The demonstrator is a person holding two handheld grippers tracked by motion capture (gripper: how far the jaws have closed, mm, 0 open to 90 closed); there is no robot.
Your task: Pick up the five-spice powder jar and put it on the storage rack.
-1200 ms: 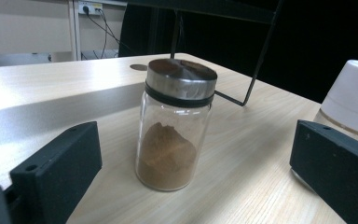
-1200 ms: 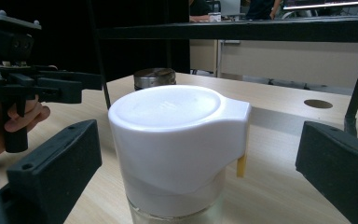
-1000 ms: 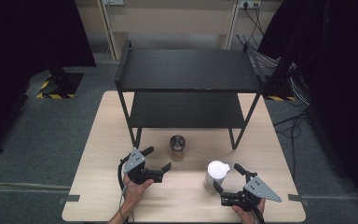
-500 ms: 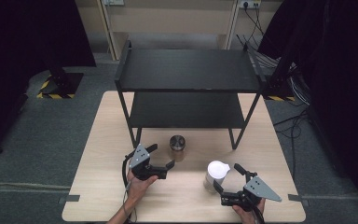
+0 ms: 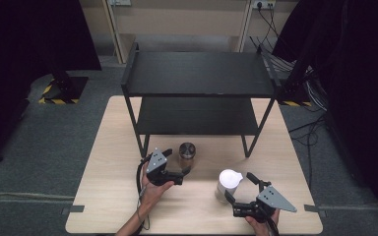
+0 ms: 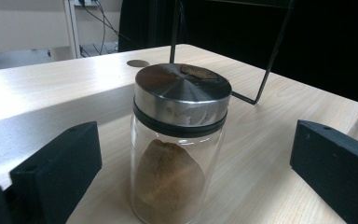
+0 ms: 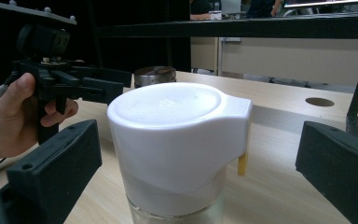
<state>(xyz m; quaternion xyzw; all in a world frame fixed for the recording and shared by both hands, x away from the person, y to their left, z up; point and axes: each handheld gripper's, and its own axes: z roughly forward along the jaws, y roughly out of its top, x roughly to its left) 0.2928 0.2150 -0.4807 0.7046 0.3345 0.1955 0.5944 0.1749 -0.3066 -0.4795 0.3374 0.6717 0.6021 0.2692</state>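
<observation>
Left hand-held gripper (image 5: 178,166) jaws spread wide, straddling the glass jar (image 5: 187,153) without touching. Right hand-held gripper (image 5: 240,188) jaws also apart around the white-lidded jar (image 5: 227,184), seemingly not gripping. Both jars stand upright on the worktop (image 5: 108,162) before the black shelf (image 5: 197,73).

Even overhead light brightens the pale table (image 5: 113,196) while the room's left and right sides stay nearly black. The rack (image 5: 197,73) shadows the table's far edge. Glare whitens the table's far corner in the left gripper view; near jaws look soft.
</observation>
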